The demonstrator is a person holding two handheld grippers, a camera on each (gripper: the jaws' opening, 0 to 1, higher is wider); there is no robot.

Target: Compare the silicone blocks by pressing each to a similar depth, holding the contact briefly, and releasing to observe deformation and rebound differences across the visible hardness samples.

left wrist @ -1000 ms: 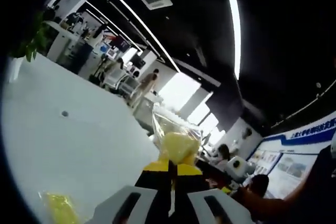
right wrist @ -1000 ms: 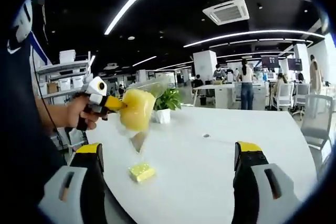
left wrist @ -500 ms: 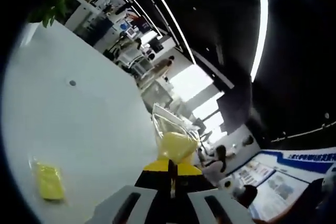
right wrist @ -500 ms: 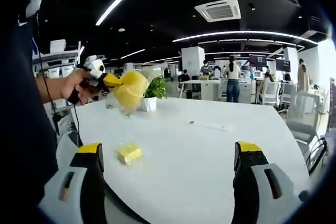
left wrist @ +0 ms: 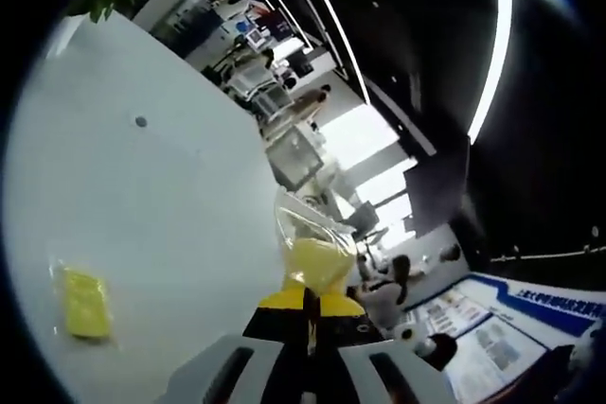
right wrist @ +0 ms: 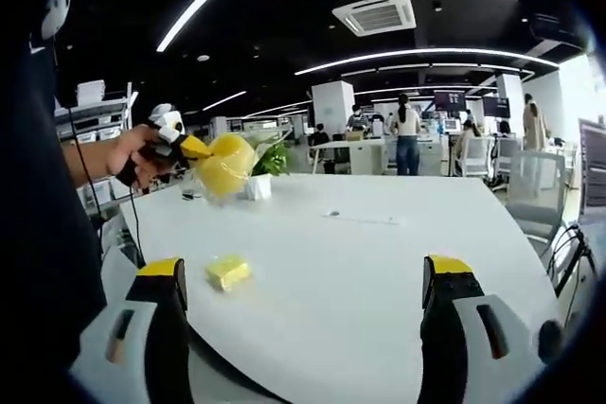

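Change since earlier: we see the left gripper (right wrist: 194, 147) and its bagged yellow block (right wrist: 225, 164) sitting smaller and farther back over the white table (right wrist: 379, 262) in the right gripper view; much of that shift is our own cameras turning.
Left gripper: its jaws are closed on the bagged yellow block (left wrist: 320, 262), pinching the soft yellow mass inside a clear plastic bag, held up in the air above the table (left wrist: 161, 224).
Right gripper: its jaws (right wrist: 303, 328) stand wide apart with nothing between them, low over the near edge of the table.
Second sample: a small yellow block (right wrist: 228, 272) in a clear wrapper lies flat on the table, near the right gripper's left jaw; in the left gripper view the same small yellow block (left wrist: 83, 302) lies well apart from the held one.
Landmark: a potted plant (right wrist: 265, 172) stands on the table just behind the held block.
Step in hand: we judge this as the squeeze-and-hold on the first sample, with the release to follow.
Next move: we would ease the left jaws apart to watch the rebound, then press the small block on the table to a like depth.
Hard to make out: how deeply the held block is dented, any hardness labels, and whether more samples lie beyond the table's near edge.
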